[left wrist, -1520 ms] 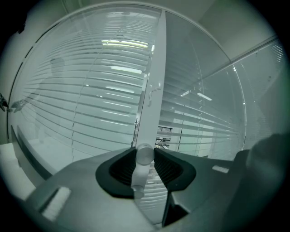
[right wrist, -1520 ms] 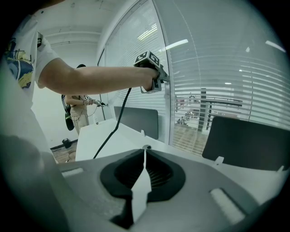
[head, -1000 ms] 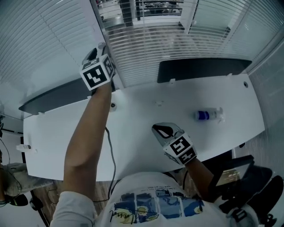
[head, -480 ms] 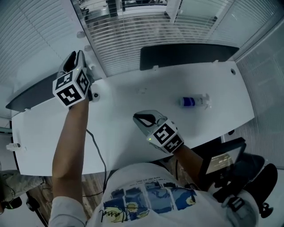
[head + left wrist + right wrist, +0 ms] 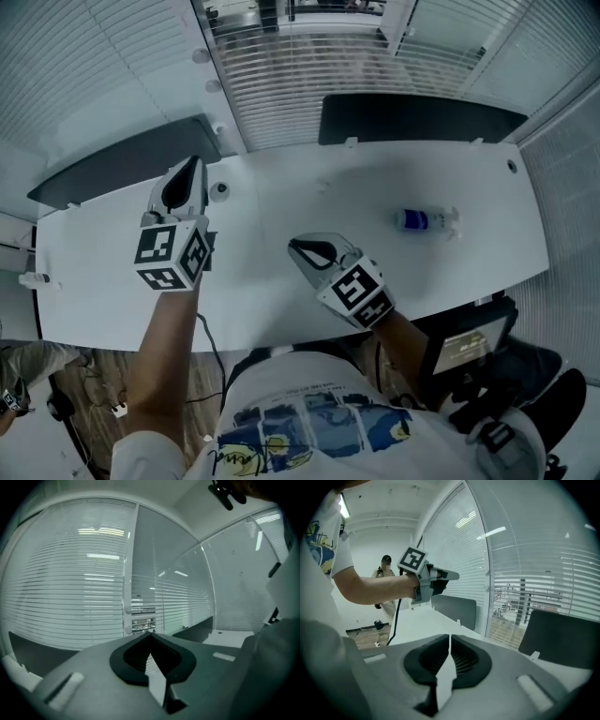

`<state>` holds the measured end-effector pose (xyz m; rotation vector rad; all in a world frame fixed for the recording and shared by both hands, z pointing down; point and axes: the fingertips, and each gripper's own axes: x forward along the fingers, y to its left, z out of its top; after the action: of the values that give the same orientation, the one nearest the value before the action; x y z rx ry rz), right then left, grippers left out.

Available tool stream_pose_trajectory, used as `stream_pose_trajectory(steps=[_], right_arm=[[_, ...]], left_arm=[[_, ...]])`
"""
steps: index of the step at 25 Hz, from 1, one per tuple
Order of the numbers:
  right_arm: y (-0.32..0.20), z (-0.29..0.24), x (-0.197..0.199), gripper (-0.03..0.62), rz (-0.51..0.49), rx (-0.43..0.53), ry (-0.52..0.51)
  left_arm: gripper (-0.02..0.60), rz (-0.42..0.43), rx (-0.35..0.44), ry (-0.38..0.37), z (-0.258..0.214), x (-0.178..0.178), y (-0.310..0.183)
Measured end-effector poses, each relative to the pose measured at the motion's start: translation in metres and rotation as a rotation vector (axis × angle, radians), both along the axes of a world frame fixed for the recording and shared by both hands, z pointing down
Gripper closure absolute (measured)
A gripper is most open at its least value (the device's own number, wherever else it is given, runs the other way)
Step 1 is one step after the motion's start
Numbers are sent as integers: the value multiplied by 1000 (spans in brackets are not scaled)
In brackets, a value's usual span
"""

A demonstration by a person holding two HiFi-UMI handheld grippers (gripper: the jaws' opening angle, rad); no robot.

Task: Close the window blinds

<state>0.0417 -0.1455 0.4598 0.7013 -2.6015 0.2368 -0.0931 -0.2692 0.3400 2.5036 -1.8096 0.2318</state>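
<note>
While standing at the near edge of the white desk (image 5: 281, 192), holds the left gripper (image 5: 191, 169) above the desk's left part, aimed level at the far side, with jaws just closed, tips meeting and nothing between them. Holds the right gripper (image 5: 298, 247) nearer and further right, above the desk's middle, well apart from the left one, with jaws likewise pressed together and empty.

Window blinds (image 5: 309, 84) on the far side, beyond the desk's far edge and behind two dark panels (image 5: 417, 120), touched by neither gripper. Middle pane's slats tilted apart, with outdoors showing between them toward the top.

On the desk's right part, well apart from both grippers, a spray bottle (image 5: 427, 220) lying on its side. From under the left forearm, a black cable (image 5: 214, 337) trailing down past the desk's near edge.
</note>
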Motion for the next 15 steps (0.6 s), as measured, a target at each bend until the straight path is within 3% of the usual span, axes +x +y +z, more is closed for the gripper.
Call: stream_pose_trajectory(steps=[4,8,15], right_arm=[[11,-13,-9,582,19,30,13],[31,-25,-21,582,46,62,22],[92,-25,-60,582,127,71,35]], left_arm=[[577,122,-42,-22,12,6,50],[577,264,-81,30,23,4,116],[577,408,-121,21,37,-43,236]])
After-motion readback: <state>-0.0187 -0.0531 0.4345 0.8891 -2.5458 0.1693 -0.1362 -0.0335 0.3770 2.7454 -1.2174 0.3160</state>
